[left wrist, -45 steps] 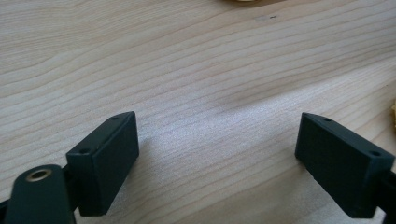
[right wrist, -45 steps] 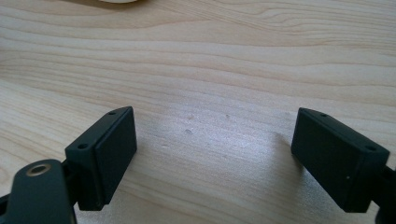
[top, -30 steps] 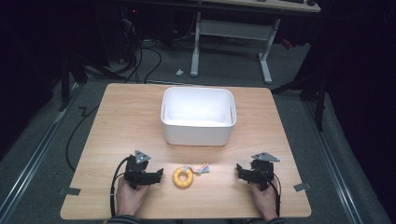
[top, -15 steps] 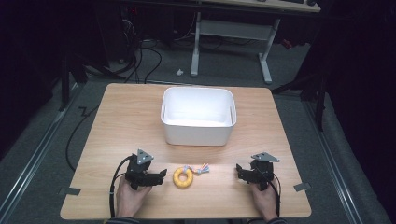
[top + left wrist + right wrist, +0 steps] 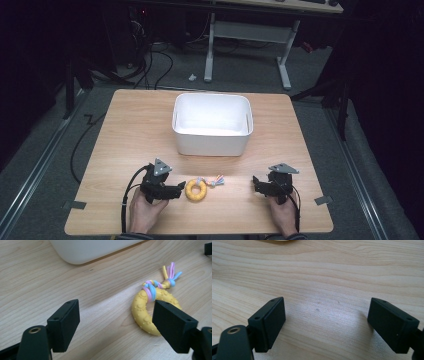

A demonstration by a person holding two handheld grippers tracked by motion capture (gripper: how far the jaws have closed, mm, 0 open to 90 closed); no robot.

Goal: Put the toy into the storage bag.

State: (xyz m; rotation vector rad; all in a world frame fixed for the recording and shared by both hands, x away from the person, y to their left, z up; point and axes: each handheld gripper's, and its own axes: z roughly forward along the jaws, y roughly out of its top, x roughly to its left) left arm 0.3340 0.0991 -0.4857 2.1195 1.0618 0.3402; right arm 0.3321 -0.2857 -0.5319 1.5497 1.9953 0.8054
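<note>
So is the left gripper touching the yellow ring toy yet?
Cannot tell: in the left gripper view one jaw of the left gripper overlaps the yellow ring toy, hiding any gap.

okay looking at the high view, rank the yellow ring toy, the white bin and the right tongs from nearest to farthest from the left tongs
1. Yellow ring toy: just beside the left tongs, toward the table's middle.
2. Right tongs: across the near edge, on the right.
3. White bin: farther back, mid-table. It and the right tongs are nearly too close to call.
</note>
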